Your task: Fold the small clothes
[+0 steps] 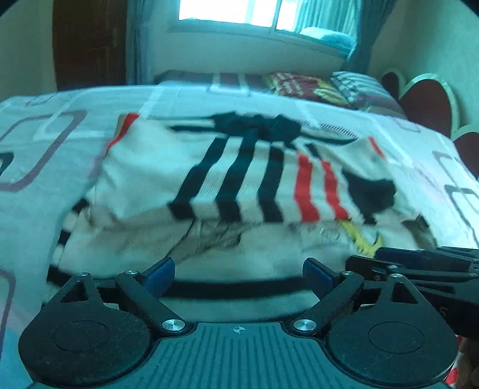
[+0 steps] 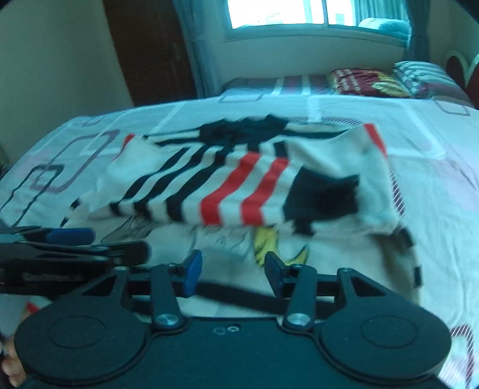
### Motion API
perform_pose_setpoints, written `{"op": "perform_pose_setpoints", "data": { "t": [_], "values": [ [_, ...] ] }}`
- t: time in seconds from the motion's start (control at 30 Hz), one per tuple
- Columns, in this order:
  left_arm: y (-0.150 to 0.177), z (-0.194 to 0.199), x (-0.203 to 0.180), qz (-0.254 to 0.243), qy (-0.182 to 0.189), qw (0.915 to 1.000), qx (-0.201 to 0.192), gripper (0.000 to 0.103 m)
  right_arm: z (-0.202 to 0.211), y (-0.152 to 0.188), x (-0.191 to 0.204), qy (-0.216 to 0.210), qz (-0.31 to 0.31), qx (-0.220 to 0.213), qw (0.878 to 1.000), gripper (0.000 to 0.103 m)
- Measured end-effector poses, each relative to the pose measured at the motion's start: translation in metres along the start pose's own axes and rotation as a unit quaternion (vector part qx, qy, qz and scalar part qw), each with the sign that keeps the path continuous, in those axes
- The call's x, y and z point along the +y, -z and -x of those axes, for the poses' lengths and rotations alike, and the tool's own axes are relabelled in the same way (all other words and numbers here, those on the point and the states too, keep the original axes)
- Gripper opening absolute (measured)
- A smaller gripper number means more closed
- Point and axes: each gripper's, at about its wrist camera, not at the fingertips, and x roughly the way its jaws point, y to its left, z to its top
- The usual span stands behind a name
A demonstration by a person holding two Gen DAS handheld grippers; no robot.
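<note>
A small white shirt [image 1: 239, 185] with black and red stripes and a yellow print lies on the bed, its far part folded toward me over the near part. It also shows in the right wrist view [image 2: 239, 191]. My left gripper [image 1: 238, 276] is open and empty, just above the shirt's near hem. My right gripper [image 2: 232, 270] is open and empty over the near hem too. The right gripper's fingers [image 1: 419, 260] show at the right edge of the left wrist view. The left gripper's fingers [image 2: 71, 236] show at the left of the right wrist view.
The bed has a pale sheet [image 1: 74, 125] with rounded square outlines. Pillows [image 1: 344, 86] and a red headboard [image 1: 428, 101] are at the far right. A dark wooden door [image 2: 149, 48] and a window [image 2: 287, 15] are behind the bed.
</note>
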Motion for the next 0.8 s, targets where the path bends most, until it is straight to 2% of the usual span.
{"op": "perform_pose_setpoints", "data": {
  "t": [0.07,0.13,0.17,0.23,0.37,0.57,0.67,0.8],
  "values": [
    [0.013,-0.003,0.010,0.000,-0.019,0.9997,0.013,0.092,0.000,0.010,-0.002,0.005,0.000,0.012,1.000,0.046],
    [0.027,0.000,0.013,-0.043,-0.046,0.9980,0.004,0.092,0.001,0.022,-0.005,0.030,0.022,0.020,0.999,0.046],
    [0.032,0.004,0.019,-0.050,-0.047,0.9977,0.002,0.092,0.004,0.026,-0.008,0.040,0.034,0.014,0.999,0.045],
    [0.036,0.011,0.031,-0.032,-0.047,0.9983,0.010,0.092,0.011,0.033,-0.015,0.063,0.042,0.007,0.997,0.044],
    [0.047,0.021,0.046,-0.031,-0.048,0.9983,0.011,0.092,0.022,0.042,-0.032,0.090,0.016,0.001,0.996,0.044],
    [0.059,0.037,0.068,-0.022,-0.037,0.9990,0.011,0.092,0.042,0.057,-0.036,0.132,-0.032,0.005,0.991,0.045],
    [0.067,0.055,0.076,-0.012,-0.043,0.9989,0.012,0.092,0.062,0.066,-0.021,0.123,-0.044,-0.006,0.991,0.046],
    [0.074,0.077,0.069,-0.009,-0.008,0.9999,0.000,0.092,0.080,0.075,0.019,0.091,-0.039,-0.026,0.995,0.046]
  ]
}}
